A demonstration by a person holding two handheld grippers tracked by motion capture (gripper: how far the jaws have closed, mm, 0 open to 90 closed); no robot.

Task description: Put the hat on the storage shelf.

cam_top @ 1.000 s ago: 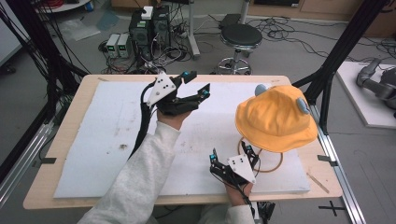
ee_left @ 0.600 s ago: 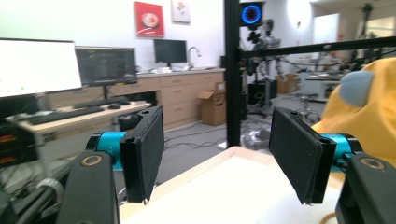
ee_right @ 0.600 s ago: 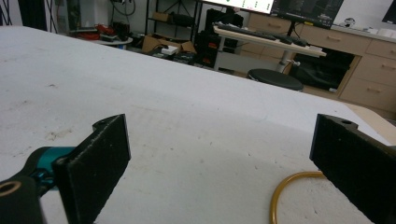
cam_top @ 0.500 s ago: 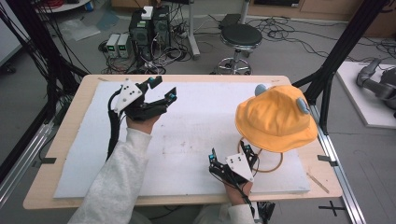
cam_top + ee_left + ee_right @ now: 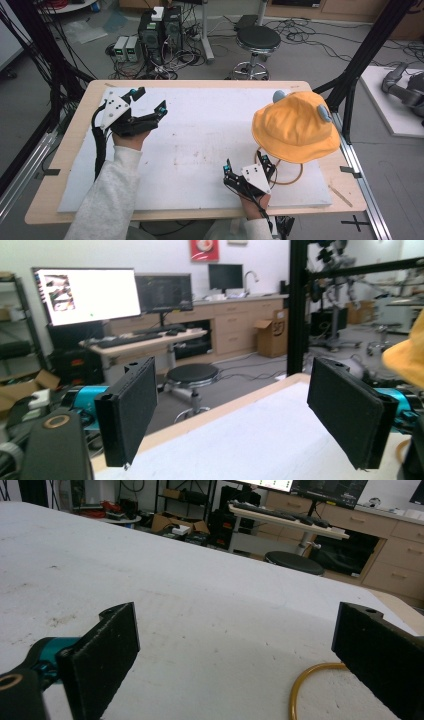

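Observation:
A yellow bucket hat [image 5: 295, 127] lies at the far right of the white mat [image 5: 200, 150], partly covering a yellow ring [image 5: 290, 179]. My left gripper [image 5: 149, 100] hovers over the mat's far left corner, well away from the hat. Its jaws have just been opening and stand open with nothing between them. In the left gripper view [image 5: 237, 415] the hat's brim [image 5: 407, 355] shows at the right edge. My right gripper [image 5: 245, 163] rests open at the front of the mat, just left of the ring. The ring [image 5: 300, 685] lies by the right jaw of my right gripper [image 5: 240, 665].
The mat covers a wooden table [image 5: 70, 145]. A thin stick [image 5: 342, 196] lies on the bare wood at the front right. Black frame posts [image 5: 350, 80] stand beside the table. A stool [image 5: 256, 42] and computer boxes [image 5: 160, 30] stand on the floor beyond.
My left gripper has moved left across the far side of the mat, away from the hat, and its jaws have spread wider. The right gripper has stayed put.

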